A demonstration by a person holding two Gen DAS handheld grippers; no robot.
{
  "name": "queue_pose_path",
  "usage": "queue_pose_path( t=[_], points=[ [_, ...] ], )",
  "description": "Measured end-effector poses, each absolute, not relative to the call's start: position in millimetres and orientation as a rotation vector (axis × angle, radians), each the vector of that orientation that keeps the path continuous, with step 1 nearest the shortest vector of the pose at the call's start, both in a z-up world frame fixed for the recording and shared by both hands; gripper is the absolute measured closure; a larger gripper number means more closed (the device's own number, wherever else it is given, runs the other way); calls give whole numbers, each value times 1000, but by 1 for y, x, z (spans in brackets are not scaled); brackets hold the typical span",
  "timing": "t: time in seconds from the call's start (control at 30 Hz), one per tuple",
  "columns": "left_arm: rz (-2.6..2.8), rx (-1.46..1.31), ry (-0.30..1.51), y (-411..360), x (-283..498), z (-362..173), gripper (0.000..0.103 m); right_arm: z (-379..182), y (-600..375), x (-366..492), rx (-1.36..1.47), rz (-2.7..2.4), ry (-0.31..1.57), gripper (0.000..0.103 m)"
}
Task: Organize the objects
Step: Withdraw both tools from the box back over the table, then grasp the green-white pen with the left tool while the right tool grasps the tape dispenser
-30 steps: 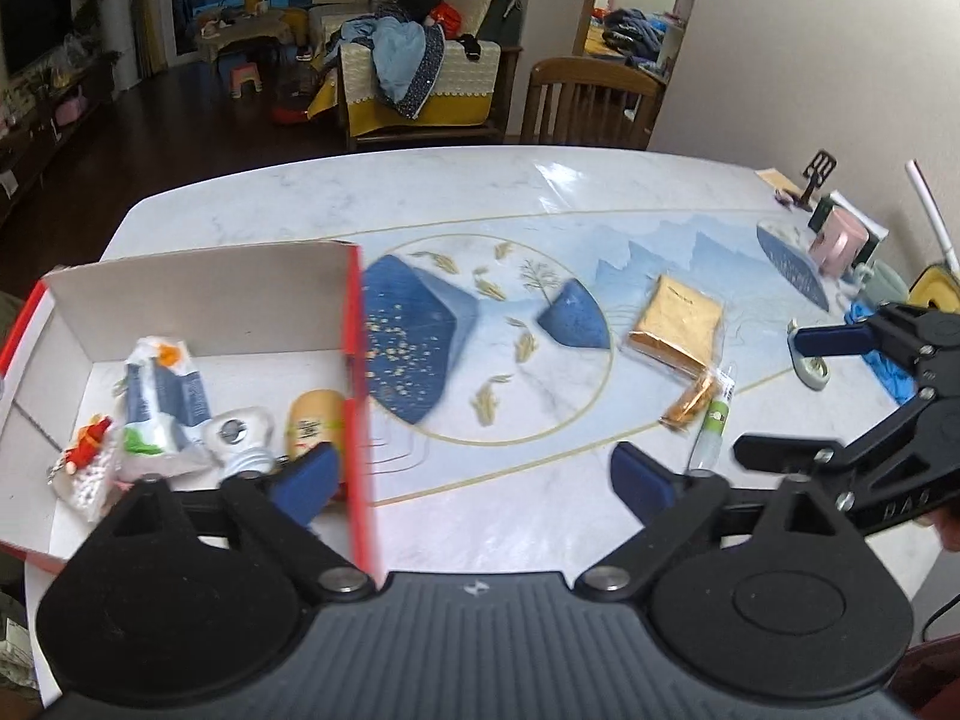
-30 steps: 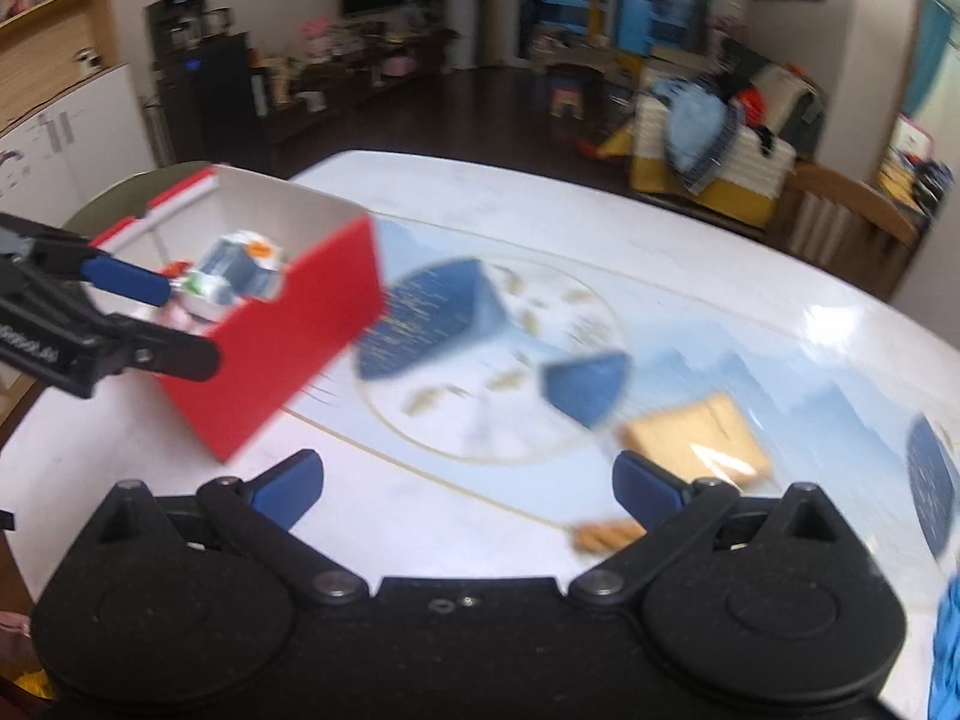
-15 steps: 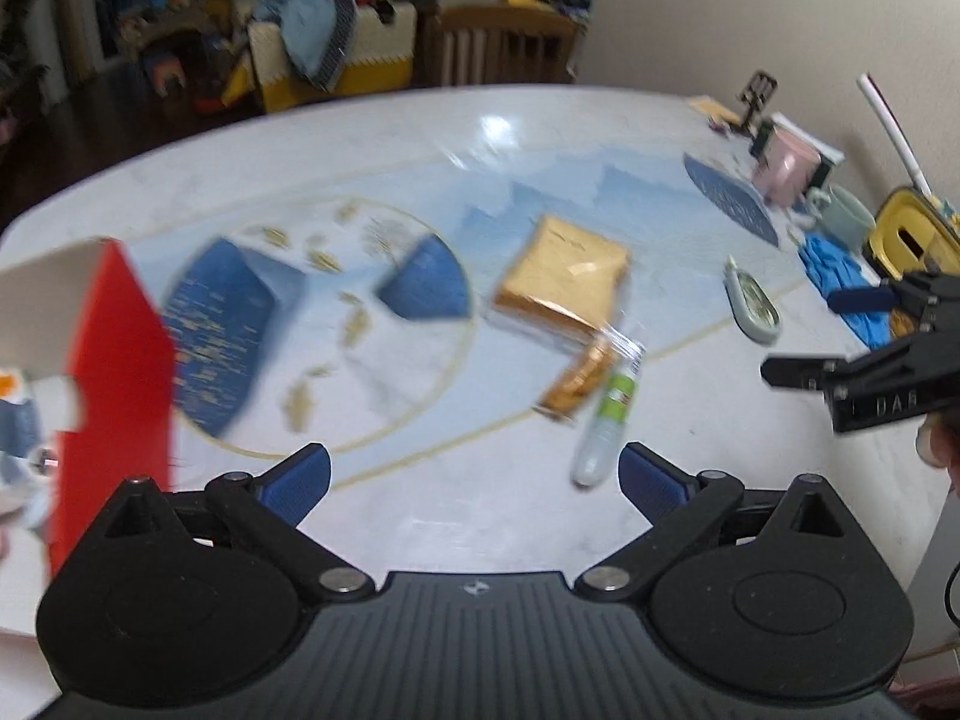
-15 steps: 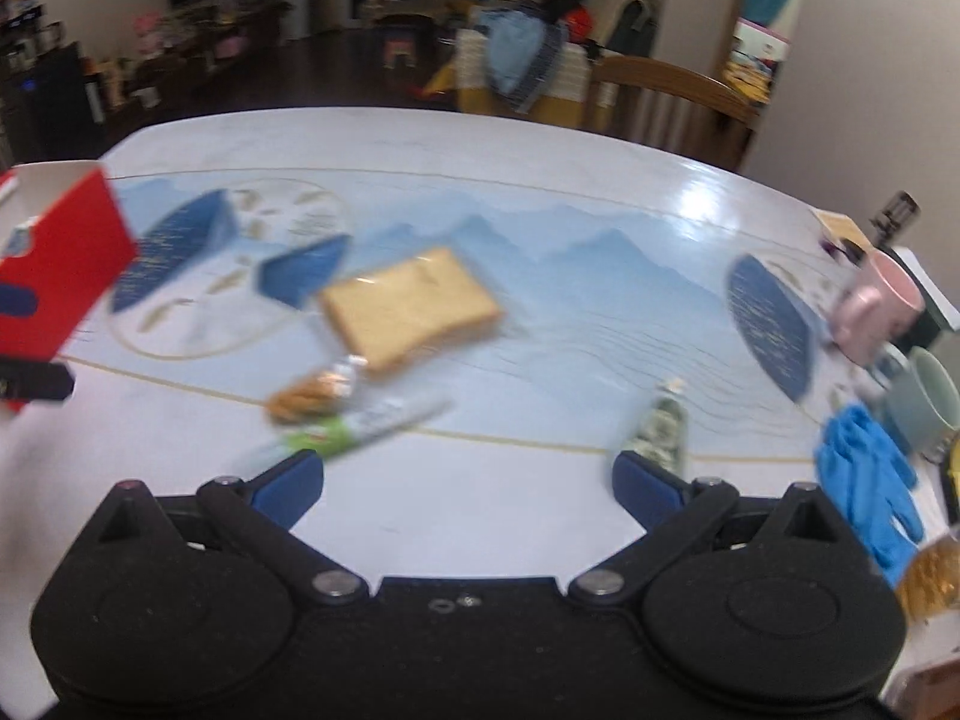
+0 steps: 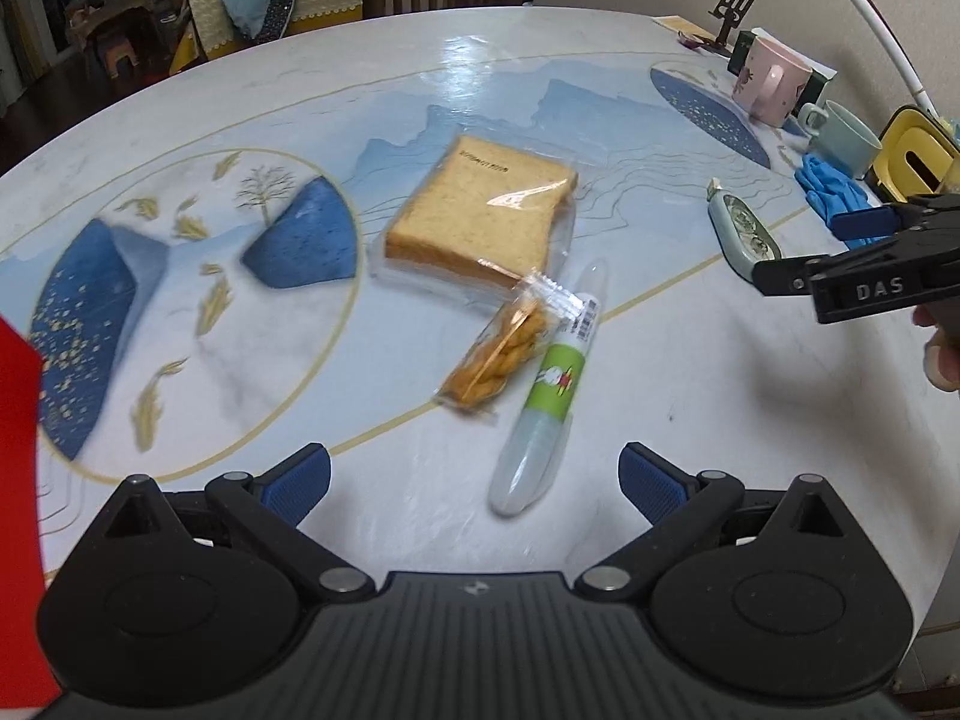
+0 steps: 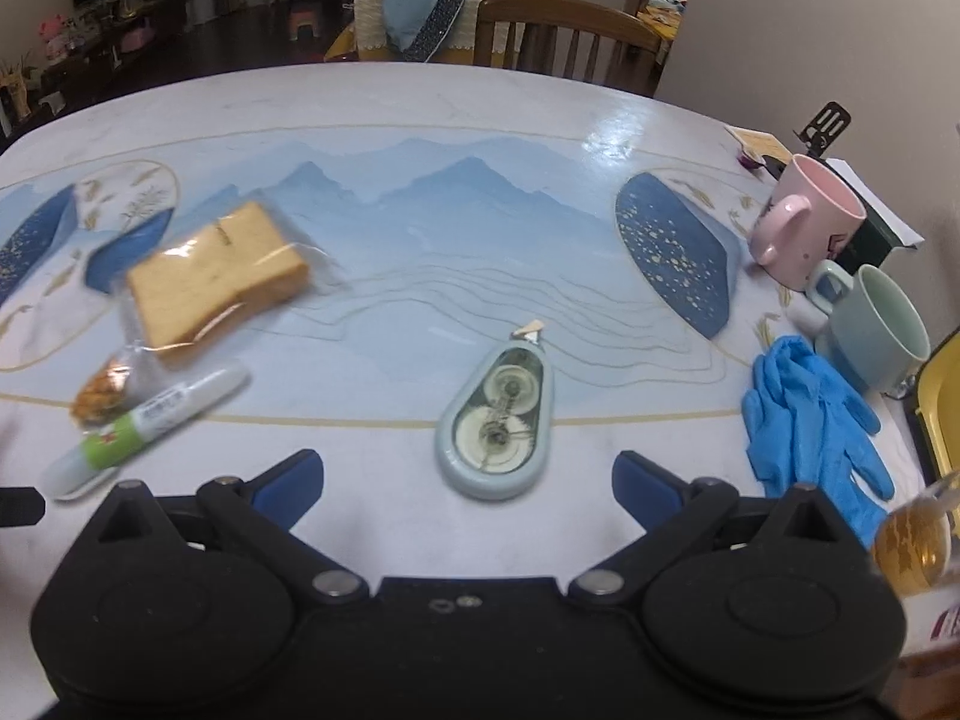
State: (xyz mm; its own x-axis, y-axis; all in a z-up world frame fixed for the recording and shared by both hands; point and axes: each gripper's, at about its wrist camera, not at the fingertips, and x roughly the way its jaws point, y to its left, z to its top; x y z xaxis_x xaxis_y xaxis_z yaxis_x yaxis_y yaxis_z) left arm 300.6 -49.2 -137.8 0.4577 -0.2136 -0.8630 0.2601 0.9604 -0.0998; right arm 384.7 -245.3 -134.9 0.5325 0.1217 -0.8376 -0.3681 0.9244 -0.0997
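Pen [image 5: 551, 384] is lying on the table [image 5: 690, 372], touching the snack pack [image 5: 504, 354] on its left; the bread [image 5: 480, 213] is lying just beyond both. A second ago the left view was showing the open red box with items inside; now only a red edge [image 5: 18, 420] is showing far left of the pen, and the pen is sitting nearer the lens. Left gripper [image 5: 474, 483] is hovering with jaws spread wide and empty, pen tip between them. Right gripper [image 6: 468, 483] is likewise spread and empty, with the tape dispenser [image 6: 498, 420] between its fingers, well right of the pen. Table is bearing a blue mountain print; a wooden chair [image 6: 564, 30] is standing behind it. Only the right view is showing the blue gloves [image 6: 810, 414] in full and an amber drink bottle [image 6: 918, 546]. Only the left view is showing the right gripper from outside, right of the pen.
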Motion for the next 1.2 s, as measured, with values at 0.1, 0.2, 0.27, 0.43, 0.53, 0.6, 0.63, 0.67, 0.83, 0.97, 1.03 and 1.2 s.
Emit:
queue_pose_path(
  t=[0.1,0.2,0.27,0.43,0.53,0.6,0.63,0.67,0.83,0.97,1.03,1.2],
  points=[
    [-311,39,1047,-56,306,-141,0,-143,-246,396,-291,286,978,0],
    [-329,38,1040,-63,308,-143,0,-151,-249,406,-274,269,994,1],
    [-338,49,1025,-68,308,-143,0,-155,-250,412,-257,268,1004,2],
    [-333,80,1014,-75,307,-143,18,-161,-249,420,-233,279,1030,10],
    [-325,87,1046,-76,307,-147,44,-162,-248,423,-228,288,1035,18],
    [-325,104,1038,-77,304,-148,45,-164,-247,425,-227,289,1041,21],
    [-333,117,1030,-78,302,-147,46,-164,-247,427,-223,287,1041,21],
    [-345,127,1029,-80,300,-147,48,-164,-247,428,-215,288,1041,21],
    [-386,134,1061,-86,301,-151,60,-164,-246,432,-194,299,1043,31],
    [-389,176,1065,-94,303,-152,60,-164,-246,434,-172,291,1048,30],
    [-387,206,1070,-99,307,-152,60,-164,-246,434,-164,283,1046,32],
    [-410,240,1069,-107,311,-152,75,-163,-246,429,-152,267,1035,44]
  ],
)
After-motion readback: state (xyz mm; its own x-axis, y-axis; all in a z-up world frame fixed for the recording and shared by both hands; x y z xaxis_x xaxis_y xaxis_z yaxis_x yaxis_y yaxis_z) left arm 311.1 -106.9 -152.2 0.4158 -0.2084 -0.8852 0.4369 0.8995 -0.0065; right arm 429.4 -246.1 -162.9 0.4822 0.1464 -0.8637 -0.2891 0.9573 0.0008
